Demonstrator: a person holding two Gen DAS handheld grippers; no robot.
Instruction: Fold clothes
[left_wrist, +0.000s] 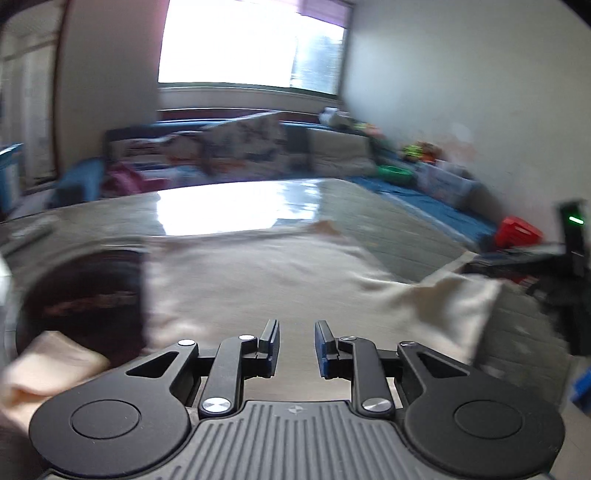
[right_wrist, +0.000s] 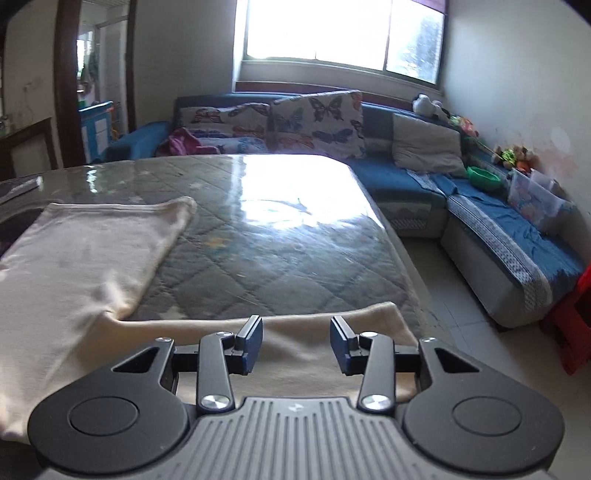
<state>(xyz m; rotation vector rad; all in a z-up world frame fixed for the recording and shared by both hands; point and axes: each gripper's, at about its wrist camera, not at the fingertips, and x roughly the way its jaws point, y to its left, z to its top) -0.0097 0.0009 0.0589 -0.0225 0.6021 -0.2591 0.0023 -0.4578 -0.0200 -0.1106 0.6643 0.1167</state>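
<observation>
A cream garment (right_wrist: 85, 258) lies spread on the quilted mattress (right_wrist: 280, 229); one sleeve or leg reaches away at the left and another part runs across the near edge under my right gripper (right_wrist: 296, 328). That gripper is open just above the cloth, with nothing between its fingers. In the blurred left wrist view the same cream garment (left_wrist: 258, 280) fills the middle, and one corner (left_wrist: 465, 306) hangs lifted at the right. My left gripper (left_wrist: 296, 332) hovers open over the cloth, holding nothing. A dark garment (left_wrist: 85, 295) lies at the left.
A blue sofa (right_wrist: 480, 221) with butterfly cushions (right_wrist: 317, 122) wraps the far and right sides of the mattress. A clear storage box (right_wrist: 535, 199) and a green bowl (right_wrist: 484, 177) sit on it. A red stool (right_wrist: 576, 317) stands on the tiled floor at the right.
</observation>
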